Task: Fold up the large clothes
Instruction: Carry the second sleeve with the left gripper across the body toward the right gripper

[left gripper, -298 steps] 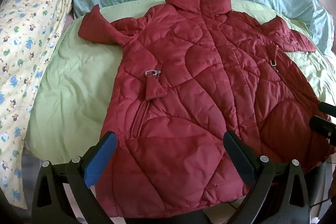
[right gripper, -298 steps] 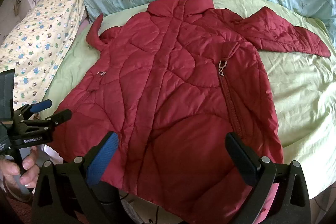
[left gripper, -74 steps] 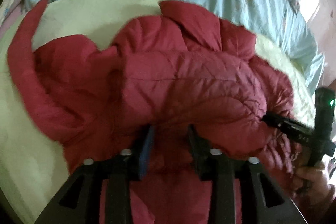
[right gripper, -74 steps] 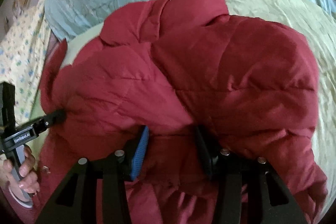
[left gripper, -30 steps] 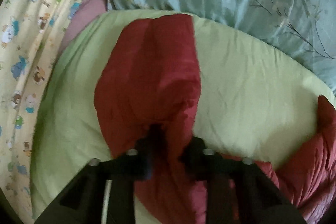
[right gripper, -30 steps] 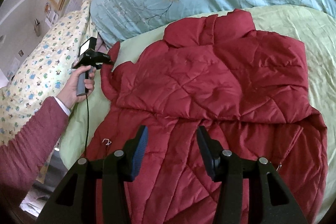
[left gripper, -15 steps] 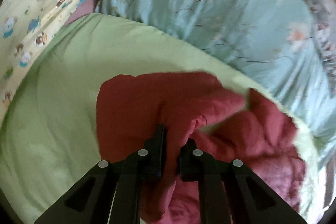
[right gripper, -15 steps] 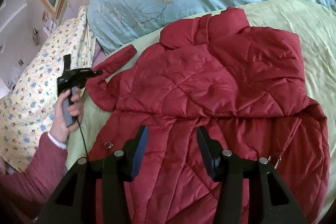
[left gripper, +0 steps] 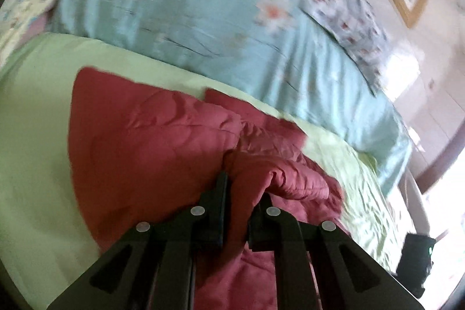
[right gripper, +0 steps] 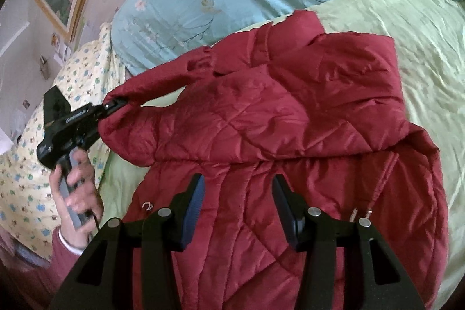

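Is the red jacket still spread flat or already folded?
Partly folded: the red jacket has its top doubled down over its lower half, and the left gripper holds one sleeve lifted.

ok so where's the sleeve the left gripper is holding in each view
Left wrist view: the sleeve fills the lower centre, its end pinched between the shut jaws of the left gripper.
Right wrist view: the sleeve is at the upper left, lifted off the green sheet, with the left gripper clamped on its cuff.
Shared landmark: the blue floral quilt, along the top of both views.
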The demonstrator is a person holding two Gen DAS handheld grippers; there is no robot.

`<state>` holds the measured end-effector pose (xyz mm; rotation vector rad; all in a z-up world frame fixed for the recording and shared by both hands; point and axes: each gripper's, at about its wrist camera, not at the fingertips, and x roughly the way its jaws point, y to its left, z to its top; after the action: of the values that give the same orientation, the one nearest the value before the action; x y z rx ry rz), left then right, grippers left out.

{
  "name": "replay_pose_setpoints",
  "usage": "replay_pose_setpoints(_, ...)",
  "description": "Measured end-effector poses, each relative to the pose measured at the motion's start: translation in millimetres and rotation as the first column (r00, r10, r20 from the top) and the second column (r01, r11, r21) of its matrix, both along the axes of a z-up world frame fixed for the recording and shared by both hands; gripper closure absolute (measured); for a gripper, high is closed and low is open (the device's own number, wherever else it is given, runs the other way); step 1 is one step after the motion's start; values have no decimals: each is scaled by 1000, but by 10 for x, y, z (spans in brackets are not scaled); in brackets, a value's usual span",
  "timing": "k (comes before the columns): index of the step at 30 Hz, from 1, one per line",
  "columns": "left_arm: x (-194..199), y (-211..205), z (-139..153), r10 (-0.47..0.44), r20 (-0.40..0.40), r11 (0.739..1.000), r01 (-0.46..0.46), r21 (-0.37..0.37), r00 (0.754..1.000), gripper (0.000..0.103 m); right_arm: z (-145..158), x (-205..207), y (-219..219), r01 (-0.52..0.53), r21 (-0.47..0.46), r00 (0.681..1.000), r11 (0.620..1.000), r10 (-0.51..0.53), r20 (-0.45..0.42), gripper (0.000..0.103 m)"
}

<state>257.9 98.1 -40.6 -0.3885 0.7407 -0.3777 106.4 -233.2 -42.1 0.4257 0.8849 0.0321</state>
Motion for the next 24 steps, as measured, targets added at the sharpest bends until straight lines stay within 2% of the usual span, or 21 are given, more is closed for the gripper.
replay_pose_setpoints(5,38,-367,-253,-57,-31,994,60,92,998,95,-37,-32,-205,55,50,998,997,-55,-4,52)
replay_pose_setpoints(11,60,-671,-529,-91,-84,975,106,197,992,94,-65,0,-420,102,96,995,990,-101,-13,52)
replay_pose_setpoints(18,295,-898,-575,-92,-108,967,115,227,990,94,-86,387,-615,101,143,995,985,-101,-6,52)
replay_pose_setpoints(24,313,-943,-613,-91,-115,965,116,234,989,92,-365,886,-745,133,133,989,982,-123,-79,52)
